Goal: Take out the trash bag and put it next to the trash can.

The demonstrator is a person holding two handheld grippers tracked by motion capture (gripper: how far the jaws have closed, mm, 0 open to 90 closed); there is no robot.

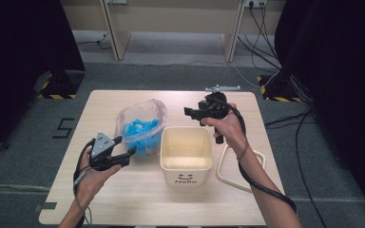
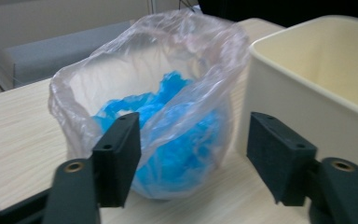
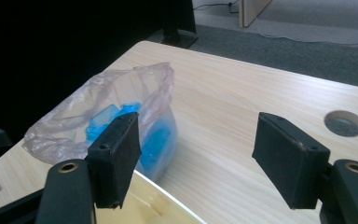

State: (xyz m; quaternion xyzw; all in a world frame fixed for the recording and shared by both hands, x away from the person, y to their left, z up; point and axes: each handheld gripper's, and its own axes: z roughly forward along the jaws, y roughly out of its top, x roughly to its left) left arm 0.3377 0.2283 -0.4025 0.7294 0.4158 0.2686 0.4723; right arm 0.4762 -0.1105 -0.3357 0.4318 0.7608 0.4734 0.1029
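Both hand-held grippers (image 1: 129, 153) (image 1: 188, 112) gaping, empty: risks tearing or tipping thin clear plastic bag (image 2: 168, 84) of blue pieces (image 2: 177, 140) beside cream bin (image 1: 186, 164).

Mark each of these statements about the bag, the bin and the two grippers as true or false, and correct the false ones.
1. The clear plastic bag holds blue material. True.
2. The cream bin is full of blue pieces. False: its inside looks bare.
3. The bag stands to the left of the bin in the high view. True.
4. The left gripper is clamped on the bag. False: its jaws stand open, short of it.
5. The right gripper holds nothing. True.
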